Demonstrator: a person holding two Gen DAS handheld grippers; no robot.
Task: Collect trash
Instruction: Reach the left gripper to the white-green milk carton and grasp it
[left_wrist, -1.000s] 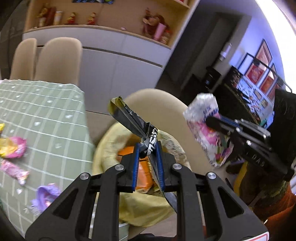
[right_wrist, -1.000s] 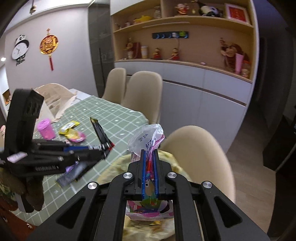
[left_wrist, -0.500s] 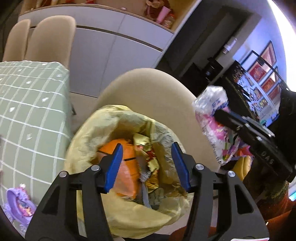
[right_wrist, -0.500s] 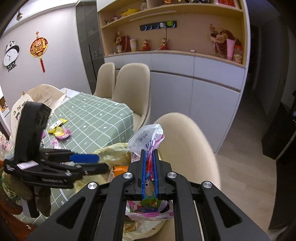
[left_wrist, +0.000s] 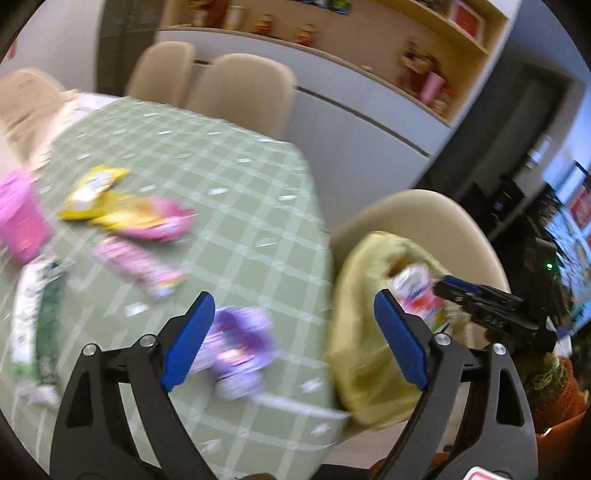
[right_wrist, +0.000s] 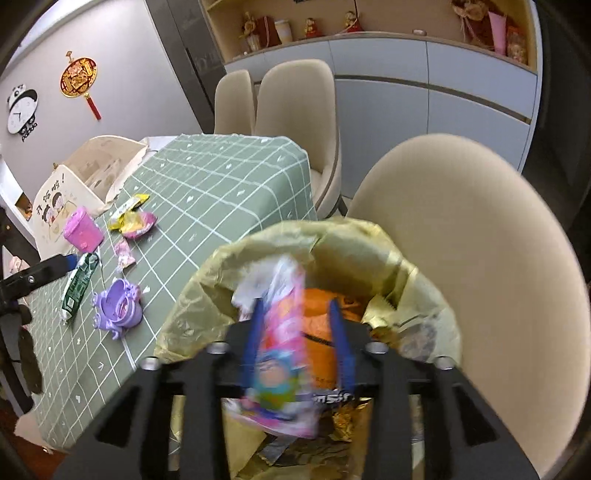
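A yellow trash bag (right_wrist: 369, 258) sits on a beige chair and holds an orange packet and other wrappers. My right gripper (right_wrist: 297, 328) is open right above the bag, and a pink and white snack bag (right_wrist: 280, 350) hangs loose between its blue fingers, blurred. The left wrist view shows that snack bag (left_wrist: 417, 295) over the trash bag (left_wrist: 369, 332). My left gripper (left_wrist: 291, 339) is wide open and empty above the table edge, over a purple toy-shaped wrapper (left_wrist: 240, 343). Yellow and pink wrappers (left_wrist: 129, 218) lie further left on the green checked cloth (left_wrist: 221, 166).
A pink cup (right_wrist: 83, 227), a green packet (right_wrist: 79, 284), a small pink wrapper (right_wrist: 123, 254) and a cream tote bag (right_wrist: 92, 173) are on the table. Two more beige chairs (right_wrist: 295, 110) stand at the far side, with cabinets behind.
My left gripper dropped the dark wrapper into the bag, opened wide and swung left over the table. My right gripper moved over the bag and opened; the snack bag is slipping out.
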